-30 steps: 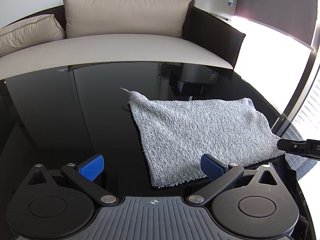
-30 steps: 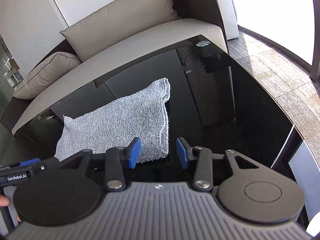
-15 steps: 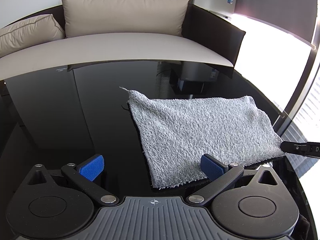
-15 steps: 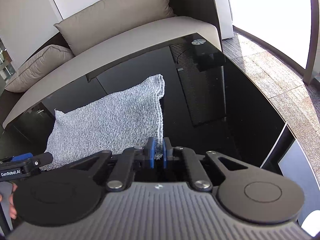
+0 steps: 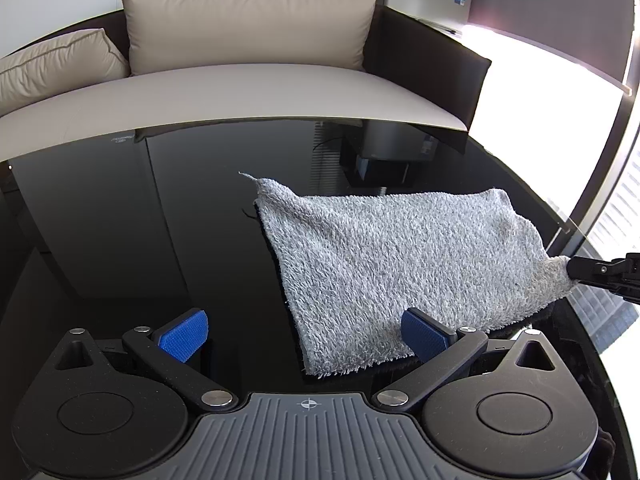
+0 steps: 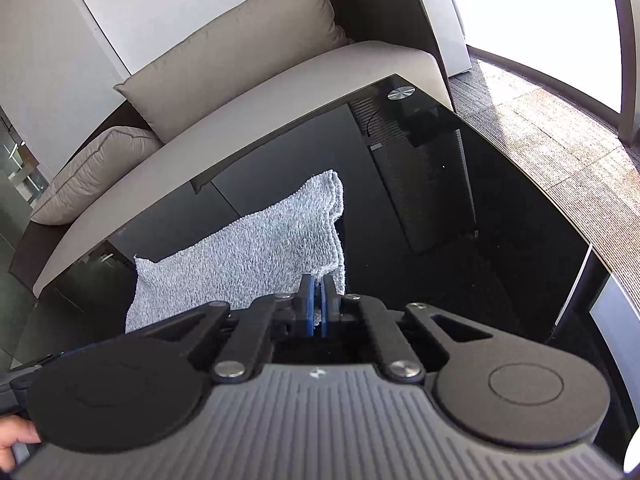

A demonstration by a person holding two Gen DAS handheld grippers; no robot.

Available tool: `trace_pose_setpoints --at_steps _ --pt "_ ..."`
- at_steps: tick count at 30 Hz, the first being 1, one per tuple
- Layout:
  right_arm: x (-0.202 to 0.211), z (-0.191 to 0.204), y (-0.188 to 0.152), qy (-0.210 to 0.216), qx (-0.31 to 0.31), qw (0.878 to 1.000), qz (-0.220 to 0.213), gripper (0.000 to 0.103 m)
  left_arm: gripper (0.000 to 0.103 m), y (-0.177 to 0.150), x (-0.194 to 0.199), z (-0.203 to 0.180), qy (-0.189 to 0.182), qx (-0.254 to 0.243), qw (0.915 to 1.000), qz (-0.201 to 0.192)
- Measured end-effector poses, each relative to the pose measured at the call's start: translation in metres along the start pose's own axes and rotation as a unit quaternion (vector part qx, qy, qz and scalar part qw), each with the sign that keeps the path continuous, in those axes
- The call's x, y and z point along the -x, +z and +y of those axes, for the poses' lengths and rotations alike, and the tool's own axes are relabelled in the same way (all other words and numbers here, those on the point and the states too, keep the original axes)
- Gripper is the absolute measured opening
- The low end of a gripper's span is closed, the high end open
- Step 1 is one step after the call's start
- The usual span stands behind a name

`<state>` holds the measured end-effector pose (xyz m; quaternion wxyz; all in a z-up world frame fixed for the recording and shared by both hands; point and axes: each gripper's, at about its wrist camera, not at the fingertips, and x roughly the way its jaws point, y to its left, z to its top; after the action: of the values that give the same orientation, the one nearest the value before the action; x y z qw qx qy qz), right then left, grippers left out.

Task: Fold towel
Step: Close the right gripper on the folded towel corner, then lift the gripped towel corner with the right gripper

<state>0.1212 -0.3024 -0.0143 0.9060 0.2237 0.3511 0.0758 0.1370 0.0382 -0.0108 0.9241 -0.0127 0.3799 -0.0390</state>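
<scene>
Towel [image 5: 400, 256]: one only, a grey terry rectangle with a shaggy looped pile, lying on the glossy black glass table [image 5: 120, 240] towards its right side, its near right corner drawn up off the glass. Two grippers work over it, both of black plastic with ribbed grey housings and blue textured pads. The left gripper [image 5: 304, 332] stands wide open at the near edge, grasping nothing, its right pad [image 5: 424, 334] resting just over the towel's near fringe. The right gripper [image 6: 316, 308] has its two fingers pinched together on that lifted corner, the cloth squeezed between the pads. A bit of a hand [image 6: 16, 438] shows at the near left in the right wrist view. Beyond the table runs one long beige sofa [image 5: 260, 92] with a smooth seat, carrying two plump rectangular cushions, a large one [image 5: 248, 28] at the back and a smaller one [image 5: 52, 64] at far left.
</scene>
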Motion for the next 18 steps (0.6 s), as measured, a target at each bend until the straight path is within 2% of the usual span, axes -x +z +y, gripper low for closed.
trace_pose_setpoints --at_steps 18 --pt "0.000 0.012 0.006 0.016 0.011 1.000 -0.017 0.003 0.102 0.002 -0.001 0.004 0.000 0.006 1.0000 0.005"
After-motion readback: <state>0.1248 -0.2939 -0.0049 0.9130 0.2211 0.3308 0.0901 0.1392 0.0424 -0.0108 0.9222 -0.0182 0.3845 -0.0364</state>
